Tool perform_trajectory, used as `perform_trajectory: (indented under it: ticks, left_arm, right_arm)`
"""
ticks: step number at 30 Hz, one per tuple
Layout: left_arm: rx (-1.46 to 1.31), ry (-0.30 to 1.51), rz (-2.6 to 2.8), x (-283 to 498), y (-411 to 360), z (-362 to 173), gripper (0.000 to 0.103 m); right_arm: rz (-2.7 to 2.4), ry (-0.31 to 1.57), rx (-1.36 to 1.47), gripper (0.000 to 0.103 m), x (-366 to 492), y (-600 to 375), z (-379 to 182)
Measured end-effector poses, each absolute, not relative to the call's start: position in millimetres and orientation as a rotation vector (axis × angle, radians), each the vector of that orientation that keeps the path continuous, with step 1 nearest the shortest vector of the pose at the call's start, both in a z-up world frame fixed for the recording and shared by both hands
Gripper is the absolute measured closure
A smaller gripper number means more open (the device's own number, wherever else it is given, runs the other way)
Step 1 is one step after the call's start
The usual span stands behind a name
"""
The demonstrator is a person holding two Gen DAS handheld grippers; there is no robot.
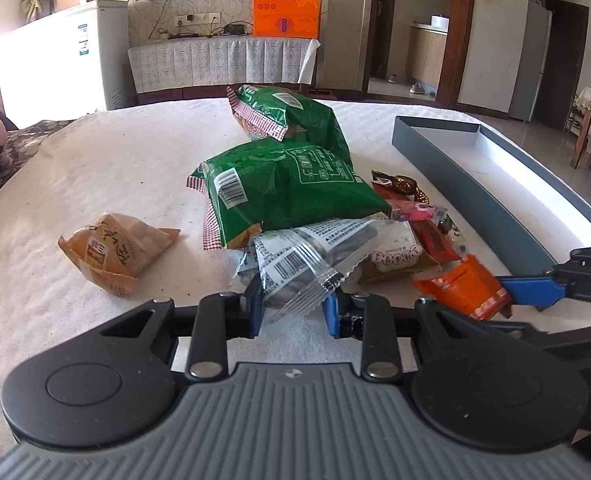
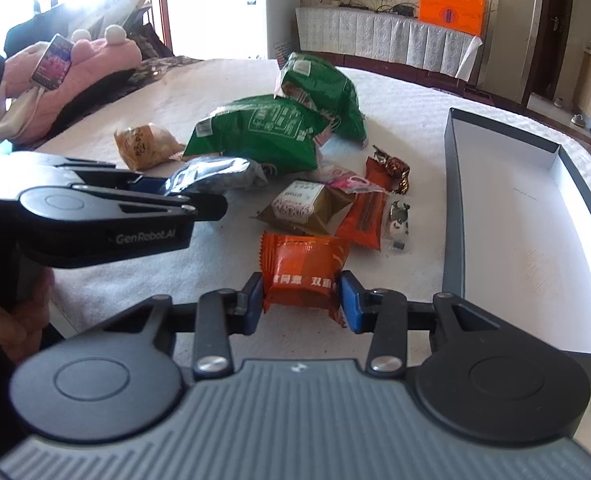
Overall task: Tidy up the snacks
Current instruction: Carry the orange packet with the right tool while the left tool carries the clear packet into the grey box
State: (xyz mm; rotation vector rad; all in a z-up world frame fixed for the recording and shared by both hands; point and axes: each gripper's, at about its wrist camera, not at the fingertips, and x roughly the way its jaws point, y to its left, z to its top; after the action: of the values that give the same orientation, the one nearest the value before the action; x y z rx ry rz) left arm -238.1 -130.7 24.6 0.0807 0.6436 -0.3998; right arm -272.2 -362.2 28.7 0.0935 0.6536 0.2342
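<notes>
A heap of snack packets lies on a white cloth. My left gripper is shut on a clear packet with barcodes; it also shows in the right wrist view. My right gripper is shut on an orange packet, seen at the right of the left wrist view. Two green bags lie behind. A tan packet lies apart on the left. An empty grey box with a white inside stands to the right.
More small packets lie in the heap: an olive one, a red-orange one, a brown foil sweet and a small clear one. A pink plush lies at the far left. A TV bench stands behind.
</notes>
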Motion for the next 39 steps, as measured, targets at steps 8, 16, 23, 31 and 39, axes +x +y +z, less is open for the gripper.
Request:
perform_trajectory:
  ticks: [8,16,23,31,39]
  left_arm:
    - [0.031,0.609,-0.406,-244,-123,34,0.071]
    - [0.036,0.545,-0.431,-257,-125,43,0.072]
    - [0.067,0.482,-0.455,-266,-138,52,0.072]
    - [0.098,0.454,-0.5,-268,-163,58,0.072]
    - [0.099,0.45,-0.538,-257,-197,61,0.072]
  right_arm:
    - [0.227,0.605,0.14,0.06,-278,-373,39]
    - [0.21,0.563,0.17,0.06,-282,-380,51]
    - [0.16,0.523,0.195,0.06,-288,-400,61]
    - [0.117,0.51,0.207,0.06,-294,-419,63]
    - [0.072,0.508,0.204,0.06,-290,-438,62]
